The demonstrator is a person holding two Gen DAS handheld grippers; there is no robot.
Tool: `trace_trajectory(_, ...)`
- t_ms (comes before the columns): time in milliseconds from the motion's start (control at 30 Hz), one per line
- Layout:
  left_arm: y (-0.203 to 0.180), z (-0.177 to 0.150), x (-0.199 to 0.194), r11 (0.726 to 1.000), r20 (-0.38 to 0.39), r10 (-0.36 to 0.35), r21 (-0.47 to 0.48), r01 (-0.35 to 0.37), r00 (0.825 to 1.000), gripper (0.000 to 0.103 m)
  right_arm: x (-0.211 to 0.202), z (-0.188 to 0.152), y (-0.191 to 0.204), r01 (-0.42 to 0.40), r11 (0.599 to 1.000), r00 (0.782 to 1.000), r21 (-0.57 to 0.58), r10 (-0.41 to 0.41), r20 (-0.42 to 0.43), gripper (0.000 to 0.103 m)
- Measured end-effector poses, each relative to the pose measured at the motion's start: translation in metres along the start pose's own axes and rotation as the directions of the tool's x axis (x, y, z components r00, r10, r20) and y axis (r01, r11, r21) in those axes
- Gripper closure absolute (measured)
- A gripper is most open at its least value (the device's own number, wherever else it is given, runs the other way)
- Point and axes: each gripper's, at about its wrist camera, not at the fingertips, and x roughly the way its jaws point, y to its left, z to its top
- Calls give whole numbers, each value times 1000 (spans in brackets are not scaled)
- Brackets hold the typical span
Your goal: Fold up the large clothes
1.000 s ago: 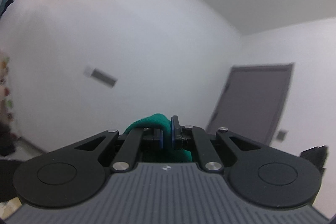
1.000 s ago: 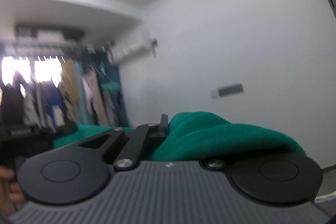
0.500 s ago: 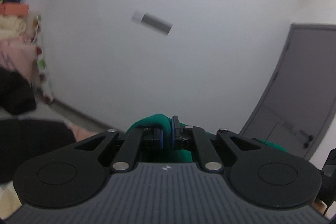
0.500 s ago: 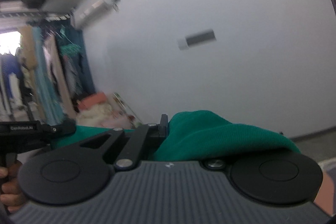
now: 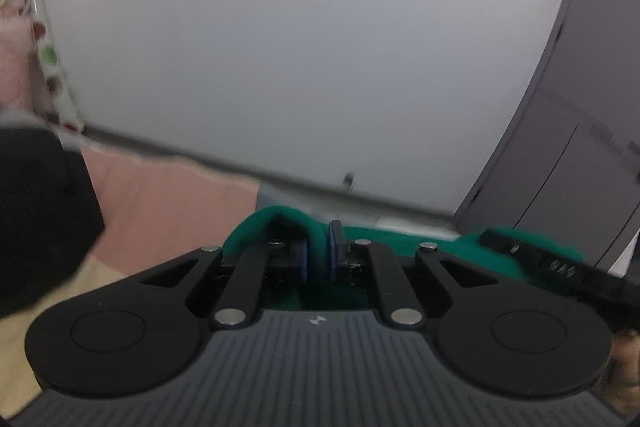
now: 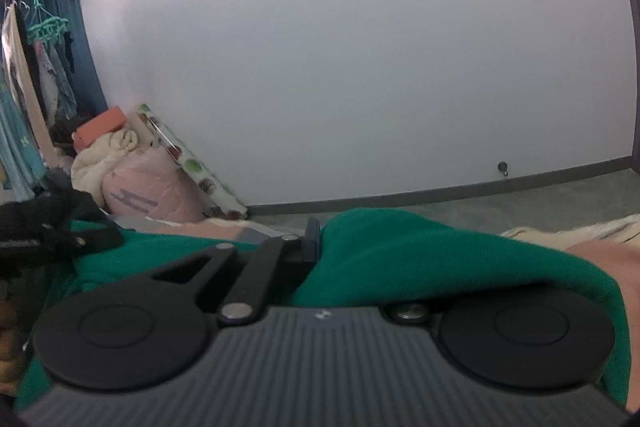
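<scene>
Tongs, left [image 5: 318,255]: clenched on a fold of the green garment [image 5: 276,223], pinched between blue pads. Tongs, right [image 6: 316,247]: clenched on the same green cloth, which drapes over the right finger (hiding it) and stretches leftward between both tools. Beyond lies pink bedding [image 5: 168,195]; farther off, the white wall [image 6: 360,75] and, at left, a pink bundle [image 6: 148,187].
</scene>
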Motion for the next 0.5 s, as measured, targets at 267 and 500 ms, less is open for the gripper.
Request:
trace_trajectory(267, 24, -18, 33, 999, -76, -17, -45, 13, 997, 90, 20, -18, -4, 25, 1000, 999, -10, -25, -44, 90)
trace_trajectory(500, -10, -13, -30, 1000, -68, 25, -4, -26, 997, 36, -11, -8, 12, 19, 999, 998, -28, -21, -60, 43)
